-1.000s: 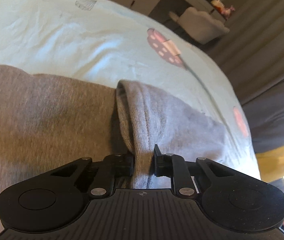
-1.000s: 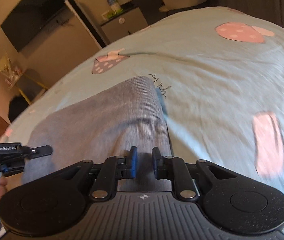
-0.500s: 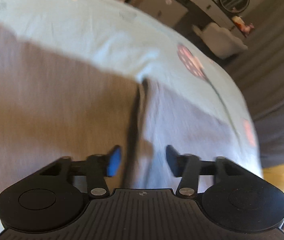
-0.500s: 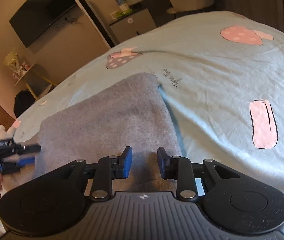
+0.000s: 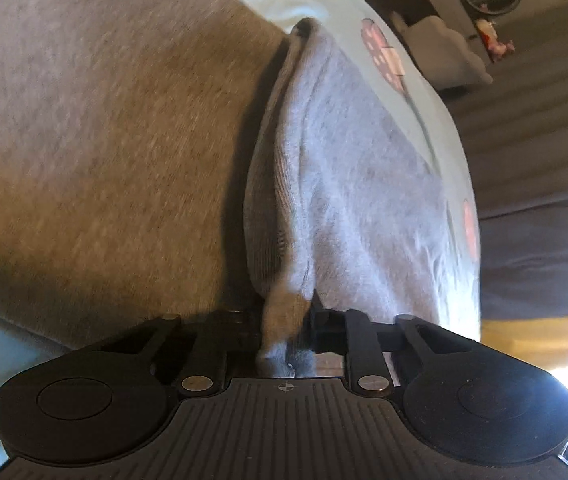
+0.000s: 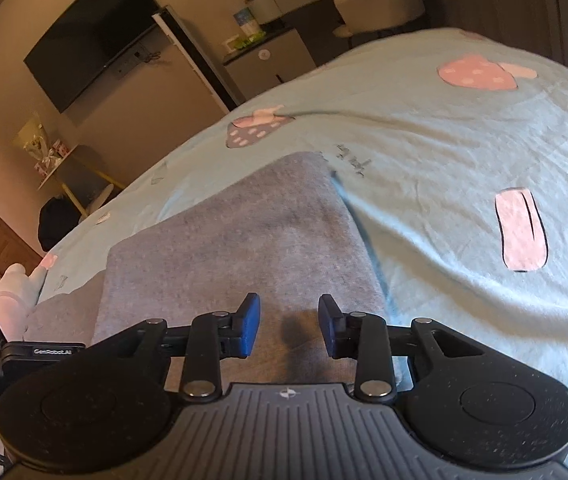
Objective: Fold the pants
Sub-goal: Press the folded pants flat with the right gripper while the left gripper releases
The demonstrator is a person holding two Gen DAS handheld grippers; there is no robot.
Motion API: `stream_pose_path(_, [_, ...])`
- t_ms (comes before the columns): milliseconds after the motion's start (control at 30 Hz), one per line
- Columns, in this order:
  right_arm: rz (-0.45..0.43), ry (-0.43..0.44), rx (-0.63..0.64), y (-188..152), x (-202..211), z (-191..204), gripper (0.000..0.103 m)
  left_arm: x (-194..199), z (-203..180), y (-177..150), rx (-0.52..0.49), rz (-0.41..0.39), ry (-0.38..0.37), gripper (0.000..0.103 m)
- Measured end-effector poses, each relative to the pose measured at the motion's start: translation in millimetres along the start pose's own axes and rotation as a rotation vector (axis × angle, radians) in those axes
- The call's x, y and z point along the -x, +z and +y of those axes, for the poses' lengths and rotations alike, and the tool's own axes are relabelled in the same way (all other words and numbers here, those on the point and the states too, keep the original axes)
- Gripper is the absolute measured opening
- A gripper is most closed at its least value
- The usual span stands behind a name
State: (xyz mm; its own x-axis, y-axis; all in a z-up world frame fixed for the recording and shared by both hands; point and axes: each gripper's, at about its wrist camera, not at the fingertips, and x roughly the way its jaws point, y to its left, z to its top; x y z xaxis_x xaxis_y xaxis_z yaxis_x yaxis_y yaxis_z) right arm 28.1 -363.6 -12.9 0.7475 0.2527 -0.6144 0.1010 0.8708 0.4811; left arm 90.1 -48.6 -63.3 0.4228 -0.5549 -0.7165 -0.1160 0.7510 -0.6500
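Note:
Grey pants (image 6: 235,240) lie folded on a light blue bed sheet (image 6: 444,152). In the left wrist view the pants (image 5: 344,184) fill most of the frame. My left gripper (image 5: 286,320) is shut on a bunched edge of the pants, and a ridge of fabric rises from between its fingers. My right gripper (image 6: 290,326) is open and empty just above the near end of the folded pants. The left gripper's body (image 6: 23,356) shows at the lower left of the right wrist view.
The sheet carries pink mushroom prints (image 6: 478,74). A TV (image 6: 91,32), a low cabinet (image 6: 271,64) and a white chair (image 6: 380,0) stand beyond the bed. The bed's edge and a dark floor (image 5: 540,248) lie to the right in the left wrist view.
My left gripper was shut on the fabric, opened, then closed on the pants edge again. My right gripper opened wider and let go, pulling back a little.

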Motion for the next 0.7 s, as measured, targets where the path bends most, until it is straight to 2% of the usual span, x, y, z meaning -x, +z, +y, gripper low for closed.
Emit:
stream_pose_path(167, [0.012, -0.04, 0.094, -3.1, -0.3, 17.5, 0.031, 28.5, -27.8, 3.2, -0.166, -0.052, 0.066, 0.015])
stream_pose_path(267, [0.071, -0.109, 0.155, -8.1, -10.9, 25.4, 0.023, 41.9, -34.5, 5.0, -0.244, -0.106, 0.121, 0.013])
stream_pose_path(400, [0.146, -0.161, 0.175, -12.0, -25.6, 26.8, 0.02, 30.0, -21.1, -0.7, -0.22, -0.064, 0.162, 0.014])
stream_pose_path(467, [0.17, -0.174, 0.184, -11.5, -31.7, 27.1, 0.02, 19.7, -17.6, -6.8, -0.239, -0.059, 0.21, 0.026])
stream_pose_path(533, [0.179, -0.177, 0.186, -12.1, -35.0, 26.3, 0.02, 19.6, -14.5, -13.9, -0.254, -0.09, 0.219, 0.028])
stream_pose_path(567, [0.176, -0.176, 0.184, -12.6, -34.7, 25.9, 0.02, 21.8, -14.0, -13.5, -0.244, -0.097, 0.219, 0.033])
stream_pose_path(700, [0.158, -0.162, 0.173, -14.5, -31.0, 23.5, 0.02, 40.5, -11.8, -10.8, -0.211, -0.136, 0.258, 0.041])
